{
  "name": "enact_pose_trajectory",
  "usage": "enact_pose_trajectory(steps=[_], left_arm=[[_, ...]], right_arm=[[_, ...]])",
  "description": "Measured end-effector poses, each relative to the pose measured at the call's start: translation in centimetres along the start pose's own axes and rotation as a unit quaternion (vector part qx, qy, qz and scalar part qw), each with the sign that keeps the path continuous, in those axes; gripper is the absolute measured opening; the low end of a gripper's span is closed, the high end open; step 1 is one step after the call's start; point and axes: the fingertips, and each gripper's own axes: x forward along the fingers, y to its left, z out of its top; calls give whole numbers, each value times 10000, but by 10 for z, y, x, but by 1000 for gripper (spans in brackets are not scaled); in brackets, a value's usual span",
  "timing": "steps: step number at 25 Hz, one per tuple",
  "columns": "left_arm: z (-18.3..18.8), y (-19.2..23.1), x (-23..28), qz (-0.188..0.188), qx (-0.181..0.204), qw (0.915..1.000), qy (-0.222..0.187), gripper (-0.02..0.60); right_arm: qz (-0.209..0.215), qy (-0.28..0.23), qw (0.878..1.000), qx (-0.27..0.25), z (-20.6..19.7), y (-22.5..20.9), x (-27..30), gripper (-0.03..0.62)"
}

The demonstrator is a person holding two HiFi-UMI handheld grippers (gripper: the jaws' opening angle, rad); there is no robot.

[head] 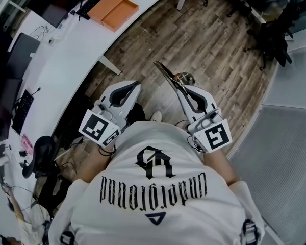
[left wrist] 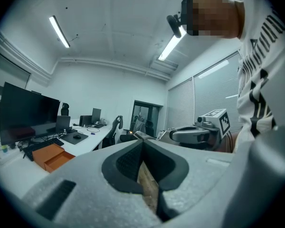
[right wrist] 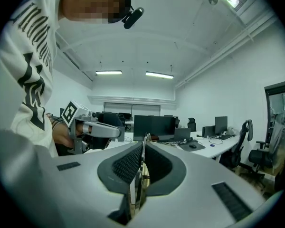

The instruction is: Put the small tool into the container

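Pinching the small tool (head: 166, 73), jaws of the right gripper (head: 186, 89) sit well short of the orange container (head: 113, 9); those of the left gripper (head: 134, 87) meet empty.

The left tool (head: 136, 85) is held out forward, its jaws pressed together with nothing between them. To its right, the right tool (head: 185, 88) points likewise, jaws clamped on a slim metal implement (head: 166, 73) that juts past its tips.

White shirt (head: 153, 198) — gothic print, upside down, reads "Underground" — nothing else legible.
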Motion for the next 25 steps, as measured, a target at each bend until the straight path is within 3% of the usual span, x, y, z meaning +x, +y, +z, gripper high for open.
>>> enact_pose_trajectory(steps=[13, 25], left_arm=[[-7, 82, 3, 242, -214, 9995, 67, 14], [29, 201, -2, 201, -57, 9998, -20, 14]], right_arm=[[5, 86, 9999, 113, -4, -29, 77, 25], [2, -38, 10000, 41, 32, -42, 192, 25]])
